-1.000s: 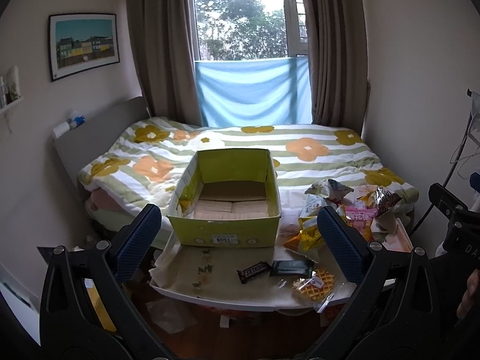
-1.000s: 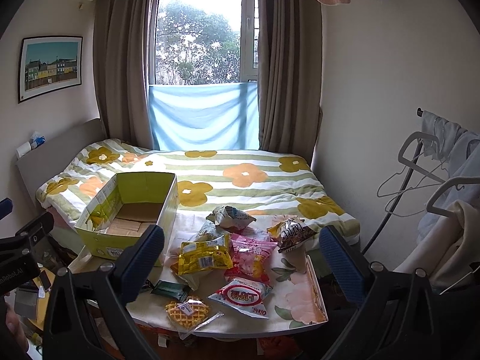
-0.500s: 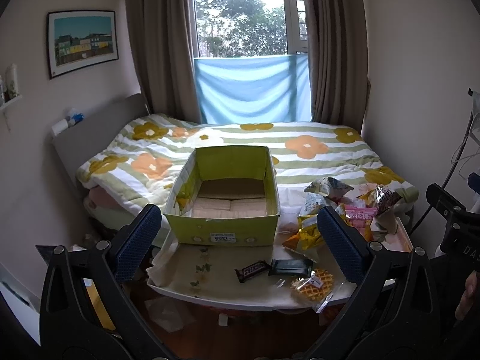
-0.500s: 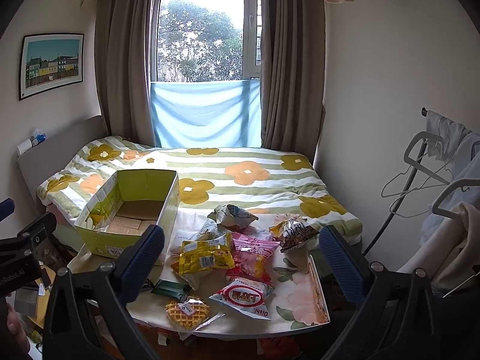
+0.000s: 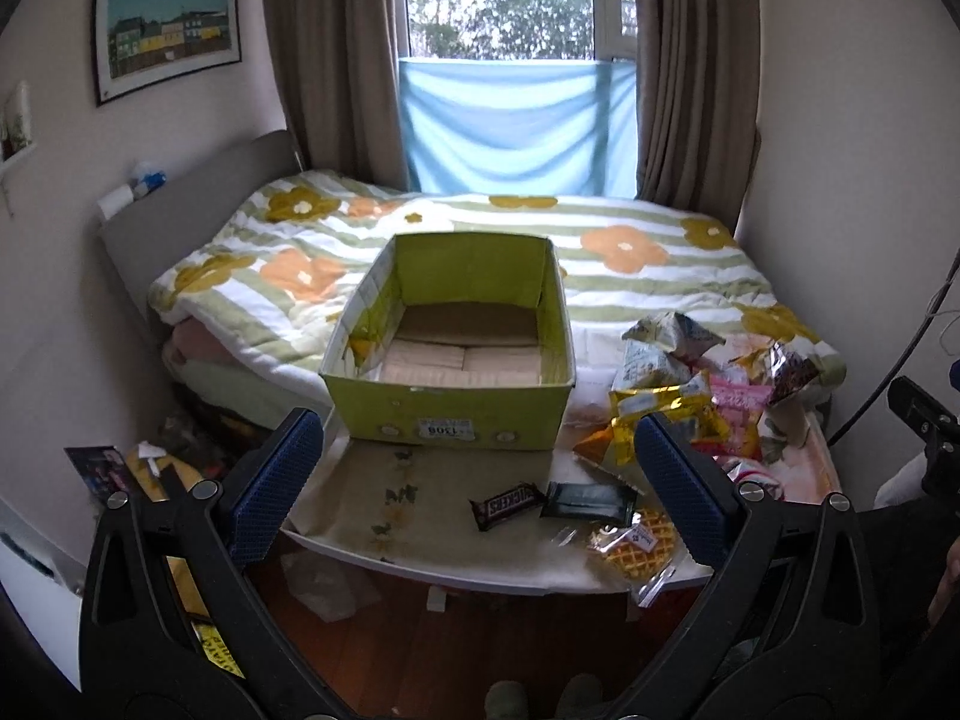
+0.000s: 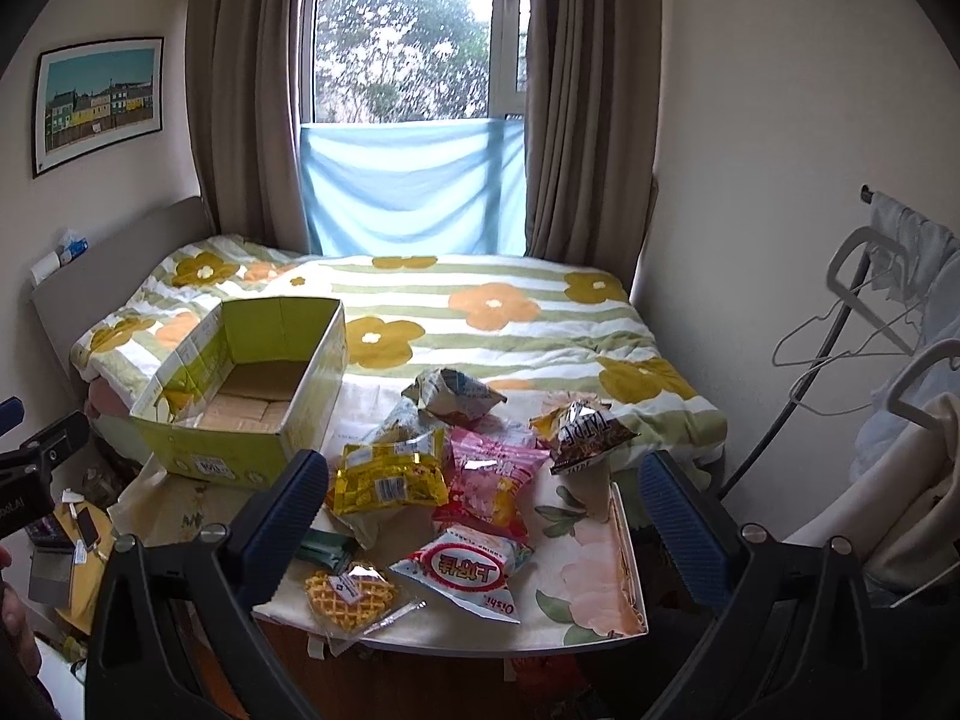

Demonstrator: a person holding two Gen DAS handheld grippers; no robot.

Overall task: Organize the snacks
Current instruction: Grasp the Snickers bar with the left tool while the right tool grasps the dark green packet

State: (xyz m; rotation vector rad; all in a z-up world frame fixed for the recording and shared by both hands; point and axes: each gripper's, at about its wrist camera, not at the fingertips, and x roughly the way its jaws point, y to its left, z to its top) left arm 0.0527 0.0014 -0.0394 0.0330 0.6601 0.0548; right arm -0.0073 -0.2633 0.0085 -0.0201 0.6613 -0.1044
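Snacks lay loose on the bench (image 6: 600,606), none of them yet in the green box (image 5: 447,420), which stood empty at centre frame in the left view with its open top facing up. Both tongs hung above the near edge, spread wide and holding nothing: the left tongs (image 5: 477,483) framed the box and the Snickers bar (image 5: 509,504) below it, while the right tongs (image 6: 483,519) framed the heap of packets at lower centre of the right view. That heap held a yellow packet (image 6: 387,474), a pink packet (image 6: 492,480), a red-and-white Oishi bag (image 6: 465,570) and a wrapped waffle (image 6: 351,591) nearest the bench's front edge; a dark foil bag (image 6: 585,432) and a crumpled pale bag (image 6: 453,393) sat further back. The step in hand appeared to be picking a first item. A sensible choice would be something lying on top and apart from the rest, such as the Oishi bag or the waffle, pinched across a narrow side or a crimped seam so slippery film would not slide out. Puffed bags likely needed a gentle squeeze, and the waffle's loose wrapper overhanging the edge could snag or fall.
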